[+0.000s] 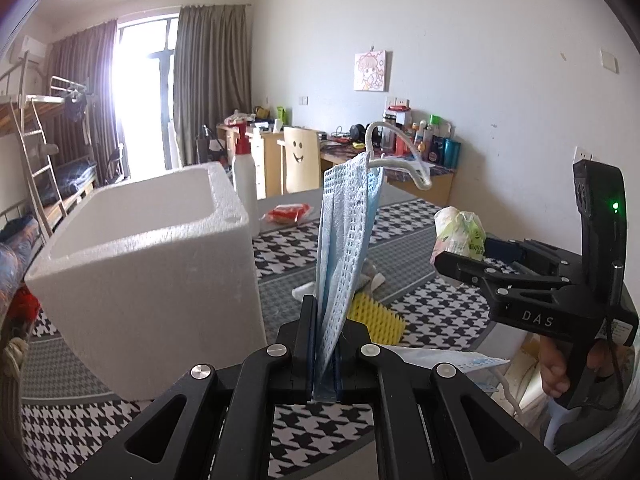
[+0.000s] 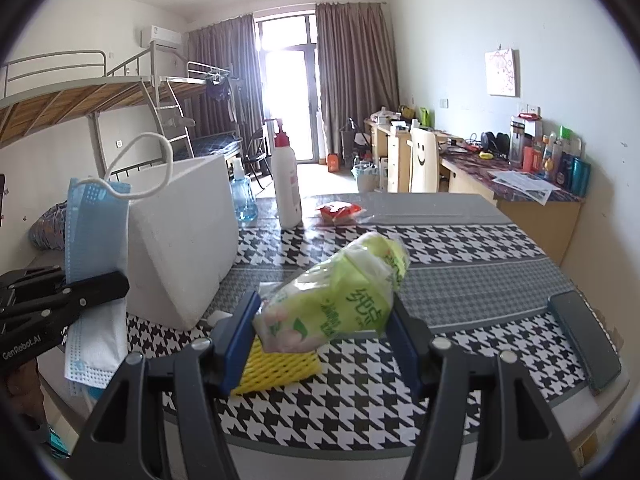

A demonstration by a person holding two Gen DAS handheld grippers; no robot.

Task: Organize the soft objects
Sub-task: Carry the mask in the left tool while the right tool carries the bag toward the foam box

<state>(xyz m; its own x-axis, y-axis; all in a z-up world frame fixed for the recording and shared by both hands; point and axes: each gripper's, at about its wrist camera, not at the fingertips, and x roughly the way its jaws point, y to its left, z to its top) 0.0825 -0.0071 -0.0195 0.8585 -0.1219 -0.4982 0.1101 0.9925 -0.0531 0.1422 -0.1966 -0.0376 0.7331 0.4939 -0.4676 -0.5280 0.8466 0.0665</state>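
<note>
Both fisheye views are lit by daylight from the window [image 1: 144,92] at about eleven o'clock, where the glass is blown out to white glare. Straight lines are bent toward the rims, and dark vignetting is seen at every corner. The curtains [image 2: 352,80] are slightly washed out.

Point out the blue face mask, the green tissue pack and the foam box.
blue face mask [image 1: 344,232], left wrist view, pleated body.
green tissue pack [image 2: 340,300], right wrist view, printed front.
foam box [image 1: 160,280], left wrist view, near wall.
</note>
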